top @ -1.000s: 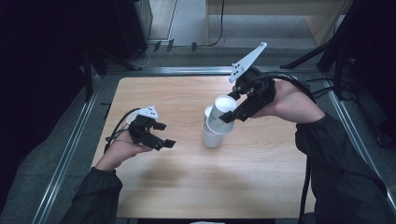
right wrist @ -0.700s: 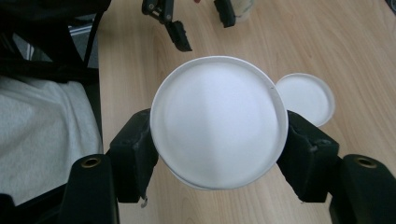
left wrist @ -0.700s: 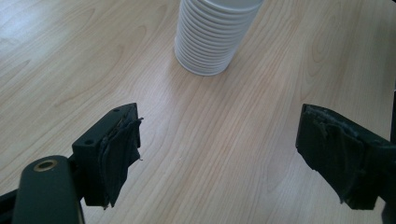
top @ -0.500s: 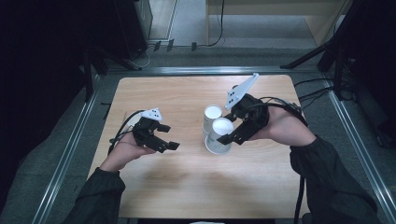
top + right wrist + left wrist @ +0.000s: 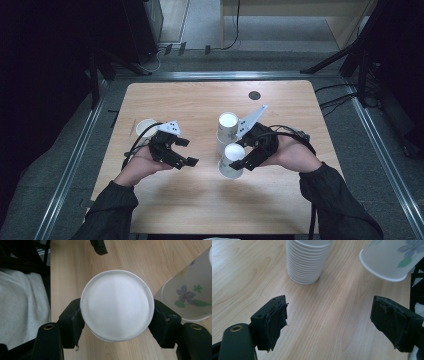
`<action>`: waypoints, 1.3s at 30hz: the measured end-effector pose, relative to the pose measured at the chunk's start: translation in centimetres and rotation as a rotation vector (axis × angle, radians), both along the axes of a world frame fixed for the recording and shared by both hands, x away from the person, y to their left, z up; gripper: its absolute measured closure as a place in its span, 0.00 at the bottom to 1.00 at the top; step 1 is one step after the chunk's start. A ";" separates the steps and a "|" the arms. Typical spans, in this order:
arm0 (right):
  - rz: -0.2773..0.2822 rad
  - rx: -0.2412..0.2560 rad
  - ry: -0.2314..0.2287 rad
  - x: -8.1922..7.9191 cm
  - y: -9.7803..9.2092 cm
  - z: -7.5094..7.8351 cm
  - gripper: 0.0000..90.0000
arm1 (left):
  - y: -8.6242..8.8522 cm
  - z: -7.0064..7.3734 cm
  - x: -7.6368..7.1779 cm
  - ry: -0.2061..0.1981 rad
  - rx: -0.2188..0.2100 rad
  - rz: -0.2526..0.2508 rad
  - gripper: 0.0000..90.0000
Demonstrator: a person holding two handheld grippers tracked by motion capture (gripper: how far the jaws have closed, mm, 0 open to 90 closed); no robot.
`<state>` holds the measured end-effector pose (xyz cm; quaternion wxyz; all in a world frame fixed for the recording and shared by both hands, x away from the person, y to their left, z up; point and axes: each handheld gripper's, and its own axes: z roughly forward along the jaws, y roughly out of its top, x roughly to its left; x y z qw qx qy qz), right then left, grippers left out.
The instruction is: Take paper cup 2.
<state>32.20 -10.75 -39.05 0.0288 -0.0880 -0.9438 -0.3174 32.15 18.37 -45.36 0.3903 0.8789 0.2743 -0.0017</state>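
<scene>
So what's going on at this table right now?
A person is working with paper cups at a wooden table, a gripper in each hand. The right gripper is shut on a single paper cup, holding it upside down just in front of the stack of cups. The left gripper is open and holds nothing. Another cup sits by itself on the table beyond the left hand.

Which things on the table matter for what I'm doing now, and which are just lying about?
In the job:
paper cup clamped in right gripper
cup stack
left gripper, open

Lying about:
lone cup behind the left hand
dark round spot on the table
</scene>
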 end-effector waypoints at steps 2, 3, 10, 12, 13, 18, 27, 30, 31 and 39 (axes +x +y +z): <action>-0.003 -0.001 0.011 0.0 0.0 -0.7 0.38 | -0.2 -0.2 -0.2 0.000 0.002 -0.004 0.15; -0.011 -0.002 0.013 0.0 0.0 -1.0 0.38 | -0.3 -0.2 -0.2 -0.001 0.002 -0.009 0.15; -0.023 0.014 0.035 0.2 0.1 -3.2 0.38 | -1.2 -0.8 -0.7 -0.008 -0.015 -0.034 0.15; -0.026 0.011 0.032 0.3 0.1 -3.7 0.38 | -1.5 -1.0 -0.9 -0.008 -0.014 -0.041 0.15; -0.028 0.011 0.027 0.4 0.1 -4.0 0.38 | -1.7 -1.2 -0.9 -0.007 -0.012 -0.046 0.15; -0.062 0.027 0.032 0.7 -0.3 -5.2 0.38 | -2.4 -2.1 -1.1 -0.006 -0.007 -0.074 0.15; -0.064 0.055 0.039 0.7 -0.4 -6.5 0.38 | -3.2 -2.7 -1.1 -0.017 -0.032 -0.097 0.15; -0.060 0.072 0.031 0.8 -0.3 -6.7 0.38 | -3.4 -2.9 -1.1 -0.014 -0.039 -0.105 0.15; -0.061 0.073 0.034 0.8 -0.3 -6.8 0.38 | -3.4 -2.9 -1.1 -0.019 -0.035 -0.106 0.15; -0.048 0.094 0.033 0.6 0.2 -6.9 0.38 | -3.9 -3.3 -1.1 -0.010 -0.055 -0.132 0.14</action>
